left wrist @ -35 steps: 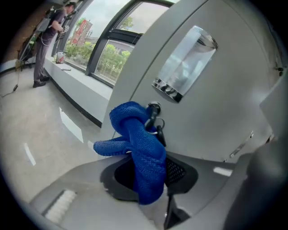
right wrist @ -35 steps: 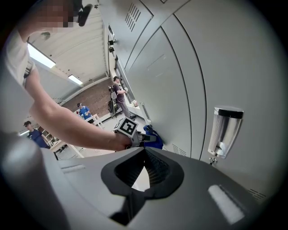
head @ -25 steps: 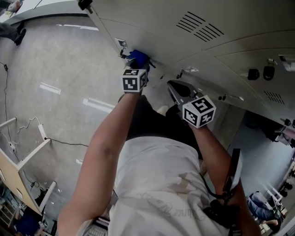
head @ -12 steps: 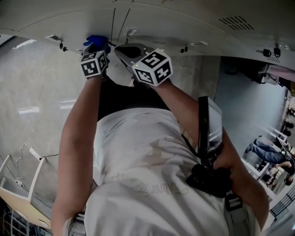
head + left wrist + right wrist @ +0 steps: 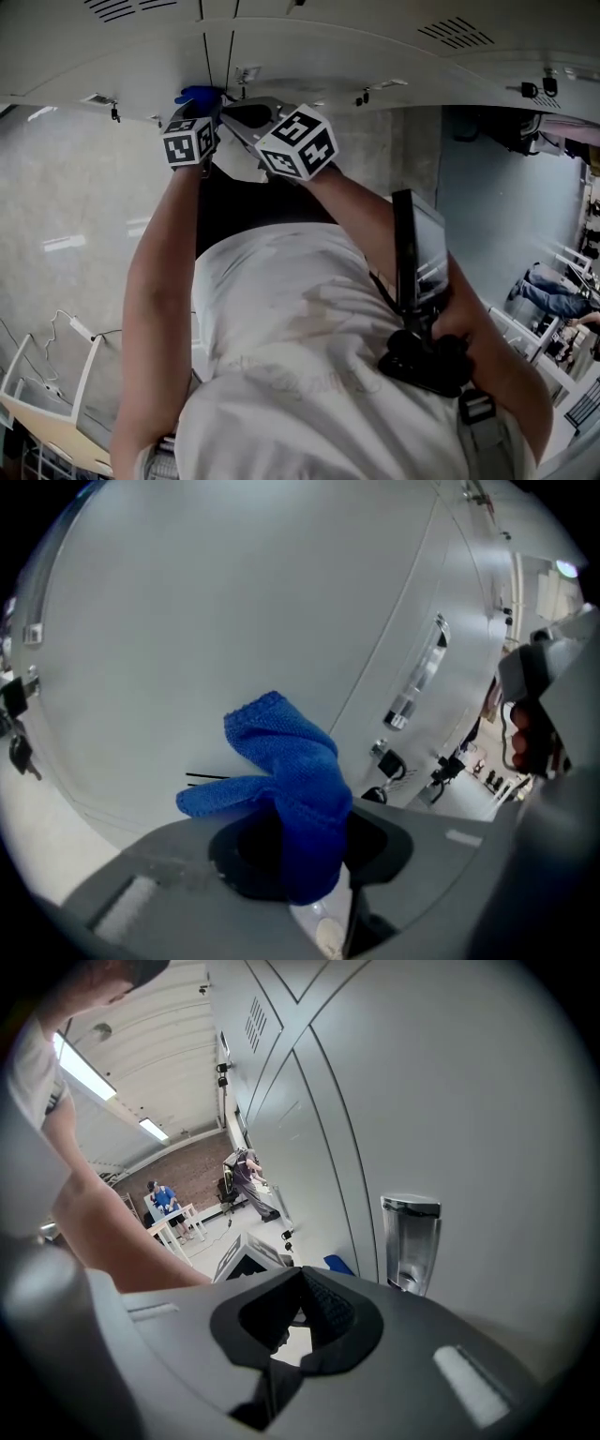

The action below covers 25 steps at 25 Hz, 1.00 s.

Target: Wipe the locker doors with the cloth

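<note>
Sliding along the door (image 5: 234, 602) this past second, my left gripper (image 5: 298, 850) stays clenched on the cloth (image 5: 286, 789), left of the handle (image 5: 419, 672). The right gripper (image 5: 302, 1288), closed and empty, has drawn alongside, so wiping looks under way.

Flat, cool indoor light washes the pale locker doors (image 5: 234, 621), fed by ceiling strip lights (image 5: 84, 1066) that glare in the right gripper view and leave pale streaks on the floor (image 5: 66, 202) in the head view. Both gripper views bow sharply toward black vignetted corners; the blue cloth (image 5: 291, 780) is crisp, the near foreground soft.
</note>
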Motion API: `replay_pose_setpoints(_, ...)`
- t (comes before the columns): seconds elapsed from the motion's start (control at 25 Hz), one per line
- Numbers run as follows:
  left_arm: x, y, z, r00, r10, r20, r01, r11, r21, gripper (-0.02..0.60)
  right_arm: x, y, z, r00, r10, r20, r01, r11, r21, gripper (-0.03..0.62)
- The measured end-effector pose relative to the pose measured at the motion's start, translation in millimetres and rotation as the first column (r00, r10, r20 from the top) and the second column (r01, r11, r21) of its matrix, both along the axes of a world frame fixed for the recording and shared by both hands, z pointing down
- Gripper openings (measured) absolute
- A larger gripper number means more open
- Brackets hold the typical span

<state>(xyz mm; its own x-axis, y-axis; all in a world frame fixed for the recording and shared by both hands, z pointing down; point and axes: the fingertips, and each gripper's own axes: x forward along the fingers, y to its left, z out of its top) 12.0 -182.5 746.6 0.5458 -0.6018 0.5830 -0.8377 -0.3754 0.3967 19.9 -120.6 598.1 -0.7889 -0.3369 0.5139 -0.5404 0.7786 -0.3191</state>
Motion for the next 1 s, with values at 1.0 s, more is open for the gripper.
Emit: replay_pose_setpoints(1.0,-54.4,-4.7,26.1,0.988,0.041,0.147,-0.035,0.998,-0.044,0.124,-15.7,11.9,6.9,0.998,-0.033,-0.060,0.033,0.999,0.001,0.007)
